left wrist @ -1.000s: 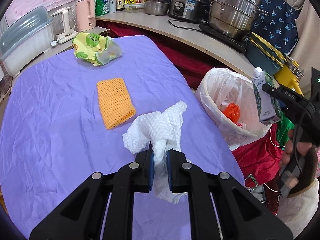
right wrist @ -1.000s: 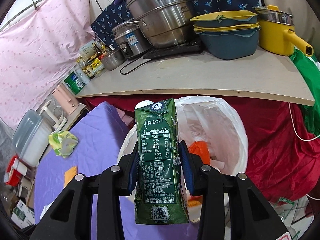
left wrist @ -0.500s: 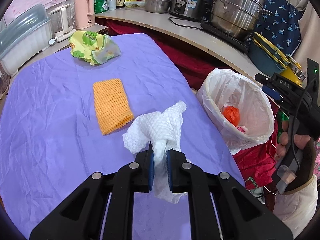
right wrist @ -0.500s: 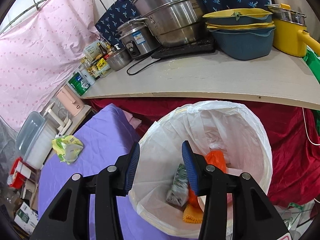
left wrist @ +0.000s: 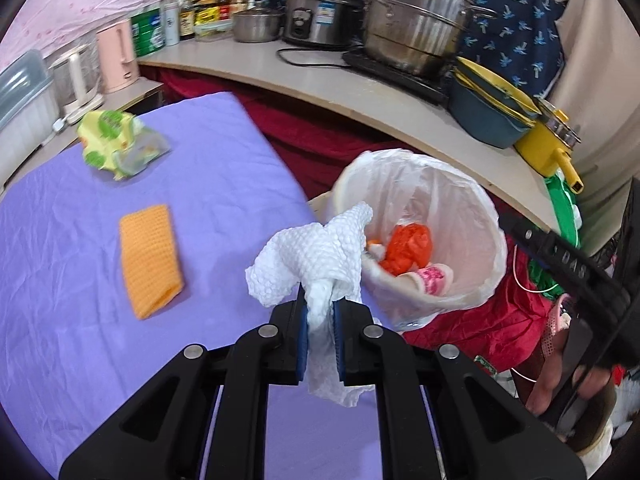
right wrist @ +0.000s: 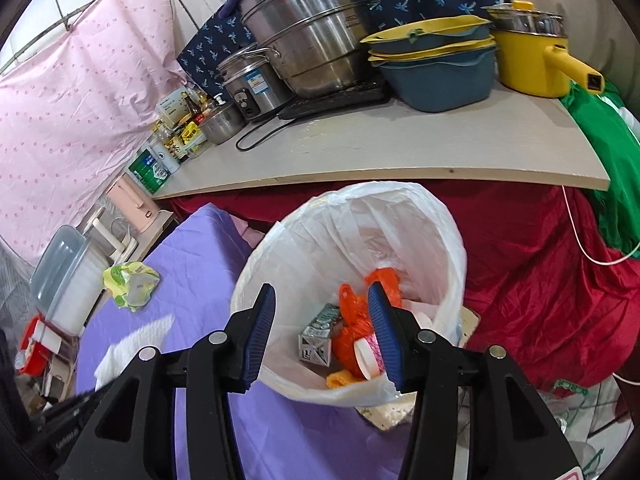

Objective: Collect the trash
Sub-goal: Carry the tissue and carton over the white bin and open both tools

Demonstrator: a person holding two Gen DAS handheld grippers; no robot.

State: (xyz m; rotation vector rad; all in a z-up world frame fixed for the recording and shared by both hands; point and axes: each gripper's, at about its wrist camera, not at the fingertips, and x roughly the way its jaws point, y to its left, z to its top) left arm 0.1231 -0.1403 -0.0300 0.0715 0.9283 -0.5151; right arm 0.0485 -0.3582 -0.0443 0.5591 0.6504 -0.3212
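Left gripper point(left wrist: 319, 316) clamped on crumpled white paper towel point(left wrist: 316, 256), near rim of bag-lined bin point(left wrist: 452, 184). Light, soft, compressible; pinch on bunched middle suffices. Right gripper point(right wrist: 322, 336) empty above bin, jaws opening. Left on purple cloth: orange foam net point(left wrist: 150, 256), far yellow-green wrapper point(left wrist: 116, 142), both light, crushable.

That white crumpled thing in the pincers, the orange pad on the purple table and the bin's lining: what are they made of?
White wad: probably paper towel, matte, with an embossed dimple pattern and soft crumpled folds.
Orange pad: looks like foam netting or a woven cloth; a fine grid texture shows, but the pictures leave it open.
Bin liner: thin plastic film, translucent white, glossy and wrinkled, folded over the rim.
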